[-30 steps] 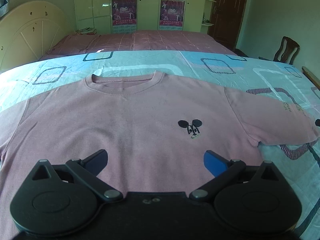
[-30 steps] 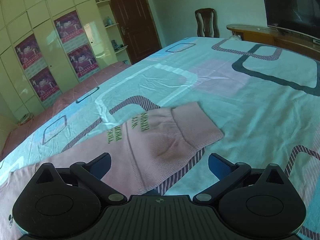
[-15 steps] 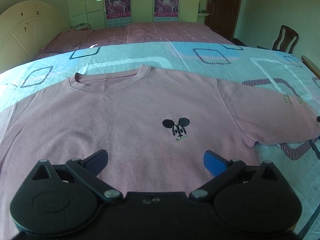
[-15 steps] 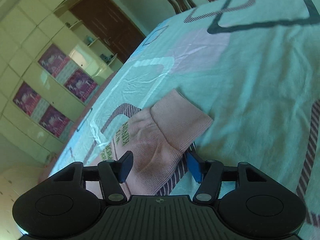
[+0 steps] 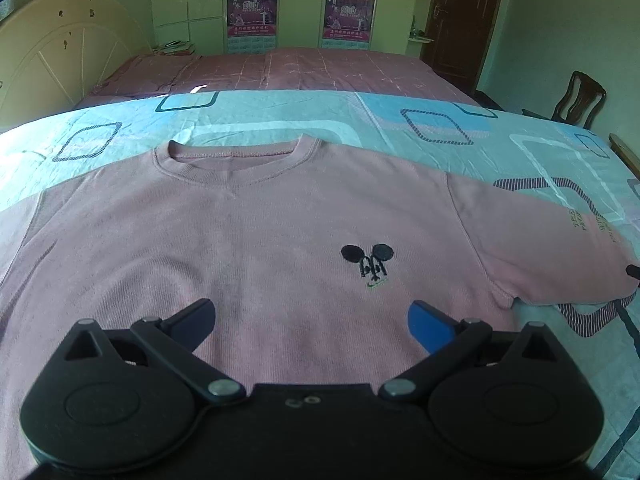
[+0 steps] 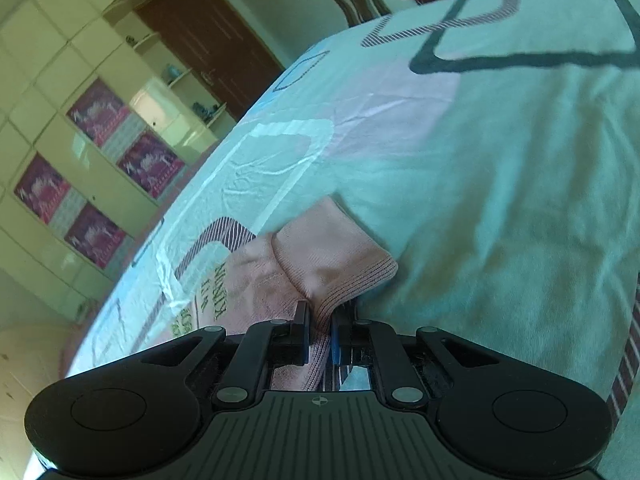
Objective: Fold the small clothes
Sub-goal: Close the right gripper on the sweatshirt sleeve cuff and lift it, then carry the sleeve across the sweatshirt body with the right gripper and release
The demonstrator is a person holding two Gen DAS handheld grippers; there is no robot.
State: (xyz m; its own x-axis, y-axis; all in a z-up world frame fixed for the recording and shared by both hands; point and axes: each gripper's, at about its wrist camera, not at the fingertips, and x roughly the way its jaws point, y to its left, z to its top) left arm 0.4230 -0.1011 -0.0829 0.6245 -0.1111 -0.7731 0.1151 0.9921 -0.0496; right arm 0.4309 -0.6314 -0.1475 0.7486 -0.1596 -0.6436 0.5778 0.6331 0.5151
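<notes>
**Right claw pinches the sleeve cuff; left claw gapes above the shirt**

The right claw (image 6: 320, 330) has just been closing, and its jaws now stand nearly together with the ribbed cuff (image 6: 340, 256) of the pink sweatshirt (image 5: 248, 240) bunched between them, so the fabric is clamped. The cuff folds up from the pads and its far end lies on the bed's turquoise cover (image 6: 500, 200). Green lettering (image 6: 216, 300) runs along the sleeve just left of the grip.

The left claw (image 5: 312, 318) has its jaws wide apart over the lower chest of the sweatshirt, with nothing between them; whether its tips touch the cloth is hard to judge from this angle. The garment lies flat, front up, neckline (image 5: 236, 156) at the far side, a small black embroidered emblem (image 5: 368, 260) on the chest to the right. Its right sleeve stretches out toward the frame edge.

Beyond the cover are a maroon sheet (image 5: 280, 68), a cream headboard (image 5: 60, 52) at far left, wardrobe doors with posters (image 5: 252, 12), a dark door (image 5: 460, 20) and a wooden chair (image 5: 580, 96) at right.
</notes>
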